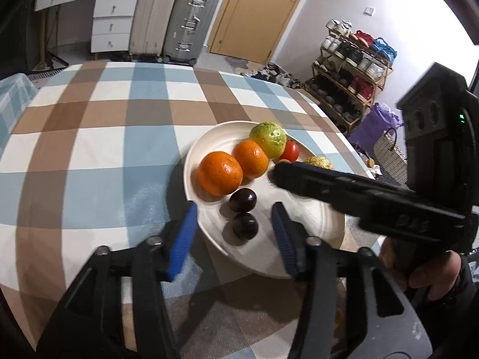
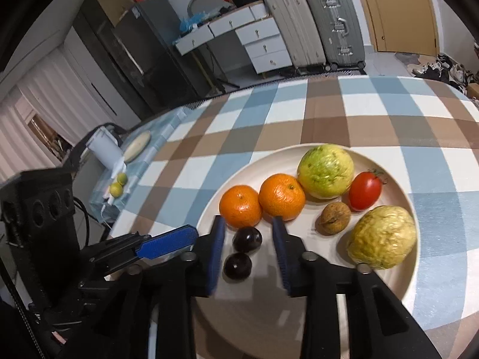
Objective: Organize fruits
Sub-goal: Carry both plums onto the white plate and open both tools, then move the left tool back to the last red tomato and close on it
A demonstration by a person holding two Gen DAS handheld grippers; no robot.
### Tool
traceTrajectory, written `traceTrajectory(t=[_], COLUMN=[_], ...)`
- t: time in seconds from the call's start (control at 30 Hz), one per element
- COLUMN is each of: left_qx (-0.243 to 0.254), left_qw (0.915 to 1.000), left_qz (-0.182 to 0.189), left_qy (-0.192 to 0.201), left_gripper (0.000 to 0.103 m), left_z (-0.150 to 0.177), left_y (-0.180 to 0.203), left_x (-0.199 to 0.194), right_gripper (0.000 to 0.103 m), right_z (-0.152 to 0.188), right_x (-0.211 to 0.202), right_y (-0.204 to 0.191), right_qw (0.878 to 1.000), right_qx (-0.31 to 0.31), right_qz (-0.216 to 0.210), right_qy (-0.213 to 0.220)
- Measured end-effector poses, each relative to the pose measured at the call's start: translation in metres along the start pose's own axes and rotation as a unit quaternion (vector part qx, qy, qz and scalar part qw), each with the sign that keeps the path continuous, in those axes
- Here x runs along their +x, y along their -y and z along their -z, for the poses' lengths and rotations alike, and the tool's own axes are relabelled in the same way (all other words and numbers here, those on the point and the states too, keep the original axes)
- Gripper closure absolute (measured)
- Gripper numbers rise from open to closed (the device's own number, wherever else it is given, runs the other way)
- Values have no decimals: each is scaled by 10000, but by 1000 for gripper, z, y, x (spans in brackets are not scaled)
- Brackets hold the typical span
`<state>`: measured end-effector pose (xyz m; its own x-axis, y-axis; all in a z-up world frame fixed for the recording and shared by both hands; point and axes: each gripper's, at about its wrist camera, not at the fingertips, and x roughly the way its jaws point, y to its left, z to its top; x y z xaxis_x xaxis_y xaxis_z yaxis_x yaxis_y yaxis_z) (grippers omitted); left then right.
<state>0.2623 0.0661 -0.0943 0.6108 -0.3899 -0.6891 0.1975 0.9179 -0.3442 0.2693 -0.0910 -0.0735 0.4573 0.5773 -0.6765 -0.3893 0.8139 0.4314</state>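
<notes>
Fruits, among them two oranges [image 2: 260, 202] and two dark plums [image 2: 242, 252], lie on the white plate [image 2: 401, 275] on the checked bench [image 1: 89, 149], both claws, left [image 1: 235, 227] and right [image 2: 247, 251], released, gripping nothing

We see even indoor light from above, soft shadows under the fruits, slight motion blur, and strong fisheye bending with dark corners.
</notes>
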Motion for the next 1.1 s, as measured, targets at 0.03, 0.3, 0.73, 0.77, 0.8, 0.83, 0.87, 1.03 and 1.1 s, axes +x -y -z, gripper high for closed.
traceTrajectory(t=[0.03, 0.3, 0.73, 0.77, 0.8, 0.83, 0.87, 1.03, 1.1], left_qx=[-12, 63, 180, 187, 191, 185, 163, 250, 293], left_qw=[10000, 9996, 9979, 9976, 9973, 9971, 9966, 9962, 9964], left_qz=[-5, -179, -396, -421, -450, -467, -488, -547, -579], left_qy=[18, 190, 476, 512, 544, 574, 639, 629, 550], left_gripper=[51, 42, 16, 11, 7, 1, 1, 1, 1], left_z=[0, 6, 28, 33, 36, 38, 43, 63, 75], left_y=[0, 17, 57, 60, 62, 63, 66, 74, 80], left_x=[-2, -34, -94, -101, -105, -108, -115, -129, -132], right_gripper=[57, 39, 16, 16, 15, 13, 9, 5, 4], right_z=[0, 9, 43, 46, 50, 55, 59, 78, 88], right_x=[-5, -46, -120, -124, -129, -134, -138, -158, -164], right_y=[0, -1, -17, -19, -21, -22, -23, -24, -25], right_qw=[10000, 9992, 9954, 9951, 9946, 9940, 9936, 9920, 9916], right_qx=[19, 72, -71, -118, -159, -186, -185, -133, -130], right_qz=[-33, 43, 48, 82, 138, 193, 202, 238, 298], right_qy=[67, 401, 951, 979, 1013, 1064, 1099, 1232, 1250])
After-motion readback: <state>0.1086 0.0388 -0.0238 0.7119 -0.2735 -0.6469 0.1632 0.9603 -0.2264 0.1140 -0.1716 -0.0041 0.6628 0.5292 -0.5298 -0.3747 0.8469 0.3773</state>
